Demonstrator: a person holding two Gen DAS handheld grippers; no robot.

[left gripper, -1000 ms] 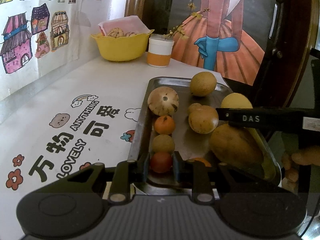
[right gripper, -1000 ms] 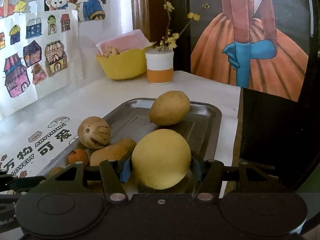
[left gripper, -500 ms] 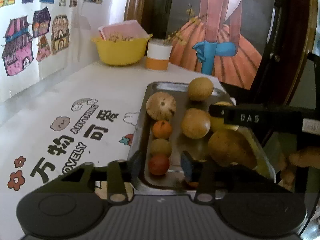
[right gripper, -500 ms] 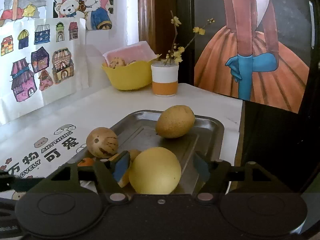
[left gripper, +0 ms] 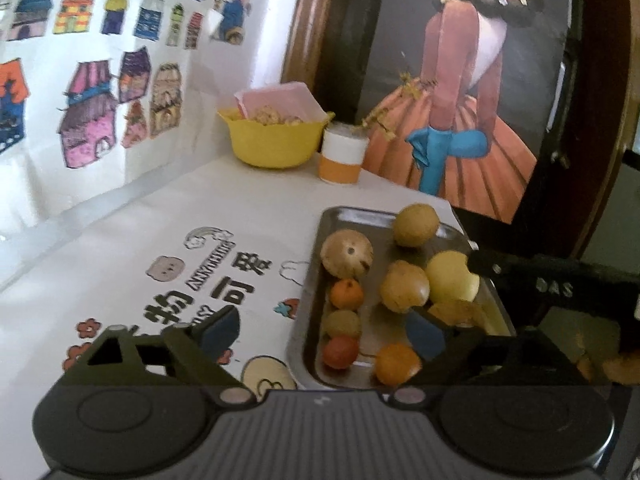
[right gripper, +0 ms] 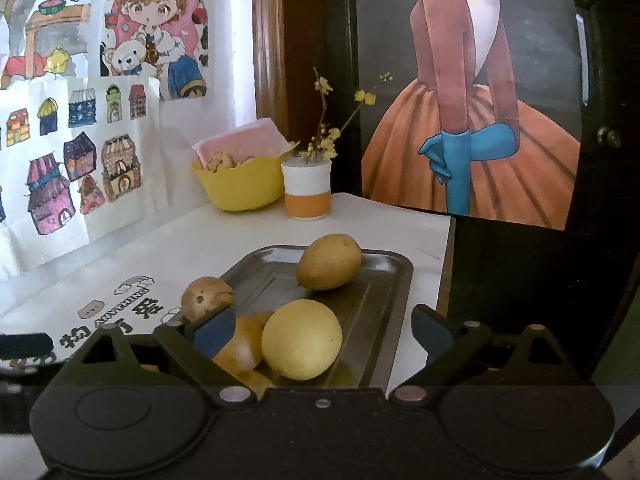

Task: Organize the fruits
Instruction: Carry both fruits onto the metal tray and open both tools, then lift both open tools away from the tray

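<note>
A metal tray (left gripper: 308,320) (right gripper: 392,300) on the white table holds several fruits. Down its left side lie a speckled brown fruit (left gripper: 346,253), a small orange (left gripper: 346,293), a greenish fruit (left gripper: 341,323) and a red fruit (left gripper: 340,352). A yellow fruit (left gripper: 452,282) (right gripper: 301,338) rests in the tray beside a tan one (left gripper: 404,286). A brownish pear-like fruit (right gripper: 329,261) lies at the far end. My left gripper (left gripper: 322,330) is open above the tray's near end, holding nothing. My right gripper (right gripper: 322,330) is open, raised just behind the yellow fruit.
A yellow bowl (left gripper: 276,140) (right gripper: 240,184) with snacks and pink paper, and a white-orange cup (left gripper: 343,158) (right gripper: 307,190) with flower twigs, stand at the back. Drawings cover the left wall. The table's edge runs right beside the tray.
Both grippers have opened and pulled up and back. The left let go of the red fruit and the right let go of the yellow fruit; both now rest in the tray.
</note>
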